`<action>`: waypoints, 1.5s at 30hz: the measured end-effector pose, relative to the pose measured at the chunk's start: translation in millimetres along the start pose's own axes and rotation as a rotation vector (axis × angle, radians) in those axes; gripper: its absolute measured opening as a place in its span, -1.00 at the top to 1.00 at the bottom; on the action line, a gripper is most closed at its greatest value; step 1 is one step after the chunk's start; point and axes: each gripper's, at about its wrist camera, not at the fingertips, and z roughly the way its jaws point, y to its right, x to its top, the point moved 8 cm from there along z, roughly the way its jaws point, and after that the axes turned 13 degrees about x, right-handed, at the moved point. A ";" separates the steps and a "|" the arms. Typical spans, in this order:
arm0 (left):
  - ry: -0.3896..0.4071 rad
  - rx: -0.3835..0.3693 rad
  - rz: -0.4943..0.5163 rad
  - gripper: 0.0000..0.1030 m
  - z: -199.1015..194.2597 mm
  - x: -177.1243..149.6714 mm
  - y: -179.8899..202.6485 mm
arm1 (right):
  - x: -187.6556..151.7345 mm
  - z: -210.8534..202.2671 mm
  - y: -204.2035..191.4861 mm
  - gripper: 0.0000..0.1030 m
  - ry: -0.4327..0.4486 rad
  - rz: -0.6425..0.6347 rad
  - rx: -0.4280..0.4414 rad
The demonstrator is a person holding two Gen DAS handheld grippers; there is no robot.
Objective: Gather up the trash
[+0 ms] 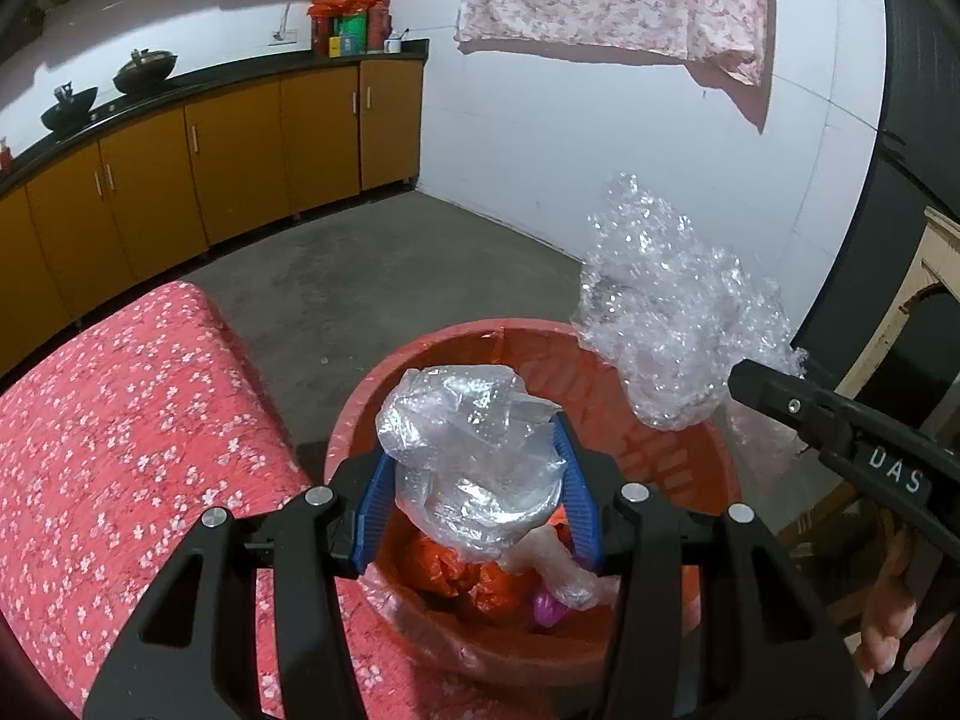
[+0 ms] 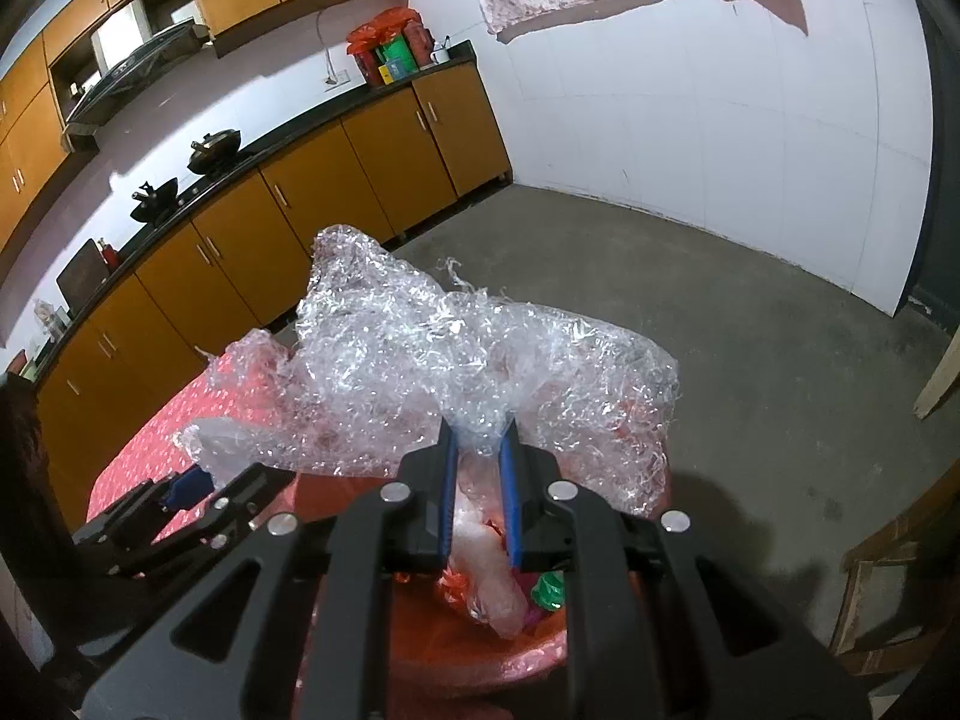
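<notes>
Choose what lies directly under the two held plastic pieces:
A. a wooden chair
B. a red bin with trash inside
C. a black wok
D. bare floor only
B: both the clear plastic bag in the left claw and the crinkled plastic wrap in the right claw hang over the red bin, which already holds trash.

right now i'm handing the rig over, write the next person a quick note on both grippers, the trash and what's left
Left gripper: shut on a clear plastic bag, held over the red bin.
Right gripper: shut on a crinkled plastic wrap, above the bin's far side.
Done: both pieces picked up and brought over the bin, which already holds red and pink scraps.
Left: open both grippers so the pieces drop in, push down if the wrap hangs over the rim.
</notes>
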 end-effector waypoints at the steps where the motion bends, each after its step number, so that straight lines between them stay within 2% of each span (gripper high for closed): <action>1: -0.002 -0.004 0.002 0.04 1.5 -0.3 1.3 | 0.5 0.8 -0.7 0.72 0.000 0.000 0.000; 10: -0.004 -0.019 0.019 0.04 11.9 0.9 9.9 | 1.8 4.1 -1.0 0.69 0.010 0.000 0.010; 13: -0.011 -0.017 0.021 -0.05 16.2 -0.9 10.6 | 0.9 2.9 -1.1 0.64 0.017 0.000 0.022; 16: -0.020 -0.013 0.015 -0.20 19.5 -3.6 8.4 | 1.0 1.7 0.0 0.51 0.018 0.009 0.036; 26: -0.025 0.014 -0.011 -0.28 16.6 -6.1 -4.7 | 4.9 -11.2 4.1 0.33 0.045 0.005 0.017; 31: -0.008 0.033 -0.055 -0.34 2.0 -4.2 -21.2 | 7.9 -25.0 3.6 0.07 0.073 -0.019 -0.003; 38: 0.080 0.101 -0.125 -0.67 -53.6 0.0 -57.4 | 5.7 -58.2 -21.3 -0.64 0.155 -0.107 0.009; 39: 0.090 0.110 -0.132 -0.78 -60.3 -0.1 -61.1 | 7.4 -63.4 -26.2 -0.76 0.176 -0.123 0.010; 42: 0.128 0.156 -0.161 -0.89 -87.4 -3.2 -80.1 | 5.5 -80.0 -44.7 -0.91 0.241 -0.194 -0.001; 45: 0.162 0.219 -0.188 -0.96 -115.7 -9.4 -99.9 | -2.3 -92.7 -66.6 -0.91 0.273 -0.287 -0.021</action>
